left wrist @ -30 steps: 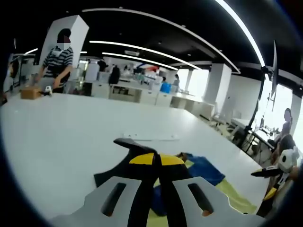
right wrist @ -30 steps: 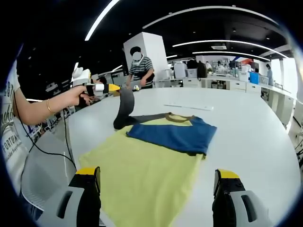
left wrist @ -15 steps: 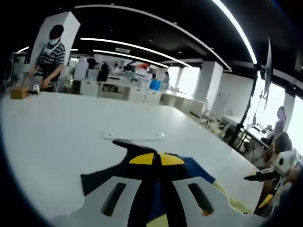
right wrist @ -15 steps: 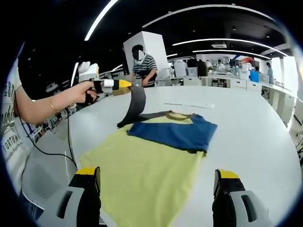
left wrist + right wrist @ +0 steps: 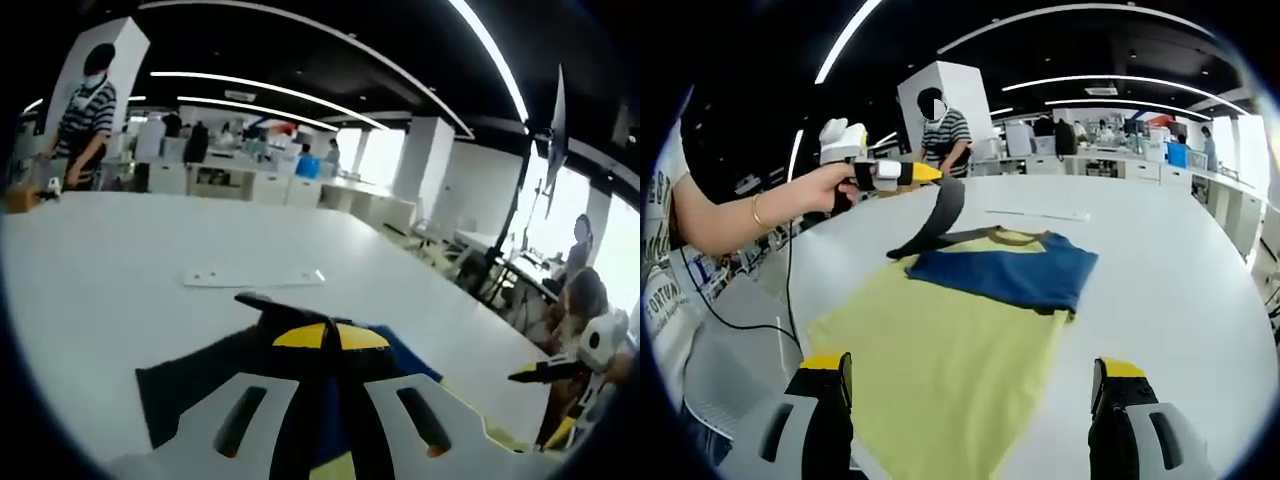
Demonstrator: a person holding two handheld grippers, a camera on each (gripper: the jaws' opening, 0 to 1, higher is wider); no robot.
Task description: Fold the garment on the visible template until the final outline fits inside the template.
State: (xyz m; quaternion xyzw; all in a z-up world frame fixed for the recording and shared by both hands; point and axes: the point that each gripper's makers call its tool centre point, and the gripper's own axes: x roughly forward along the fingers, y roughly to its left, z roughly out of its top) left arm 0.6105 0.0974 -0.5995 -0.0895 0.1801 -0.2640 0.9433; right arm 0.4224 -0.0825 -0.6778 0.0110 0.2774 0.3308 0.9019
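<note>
Above the shirt's (image 5: 970,330) far-left corner, left gripper (image 5: 925,173) pinches the grey sleeve (image 5: 940,215), lifted; fold goes right, across the blue half; right gripper (image 5: 970,400) gapes wide, empty, at the near hem; shirt flat on table (image 5: 1180,250).

Matt cloth garment (image 5: 970,330) on smooth white table (image 5: 1180,270)

White gripper (image 5: 965,420) bodies with slotted arms, black jaws capped yellow. The left gripper (image 5: 930,173) has a white top, with a black cable trailing. Thin bracelet (image 5: 756,209), white printed tee (image 5: 658,260).
</note>
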